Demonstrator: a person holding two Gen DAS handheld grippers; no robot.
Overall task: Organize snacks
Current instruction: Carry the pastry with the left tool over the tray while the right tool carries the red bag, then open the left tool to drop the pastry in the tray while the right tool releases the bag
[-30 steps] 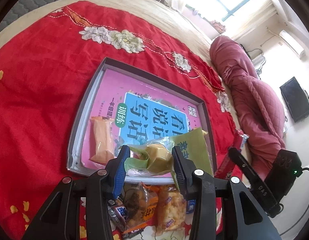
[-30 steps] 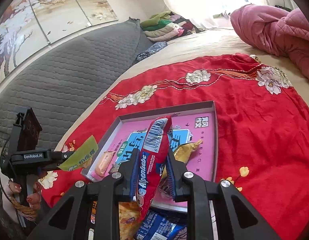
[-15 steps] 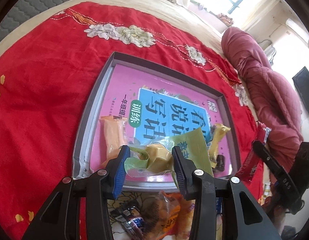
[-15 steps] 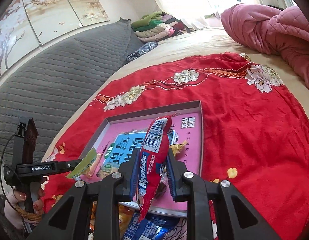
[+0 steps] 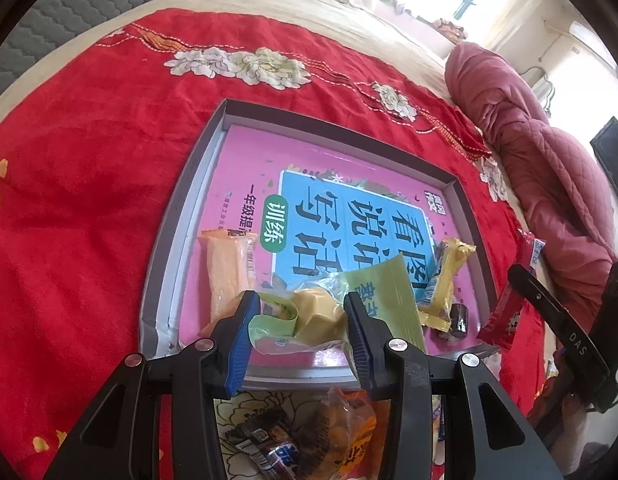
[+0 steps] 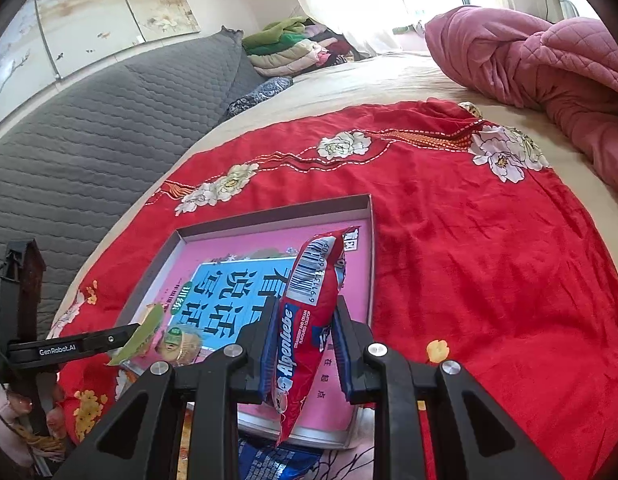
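Left gripper clamps a green-yellow snack packet over the tray's near edge; right gripper clamps a red packet.

Red candy packet reads "Alpenliebe" in white, with a barcode above beginning 6 9131. The left gripper's arm is marked "GenRobot.AI"; the right gripper's arm reads "DAS". The pink book cover in the tray carries large Chinese characters.

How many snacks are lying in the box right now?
3: an orange packet near the left wall of the box, a yellow wrapper toward the right, and a small dark candy beside it. The held snacks may hide others.
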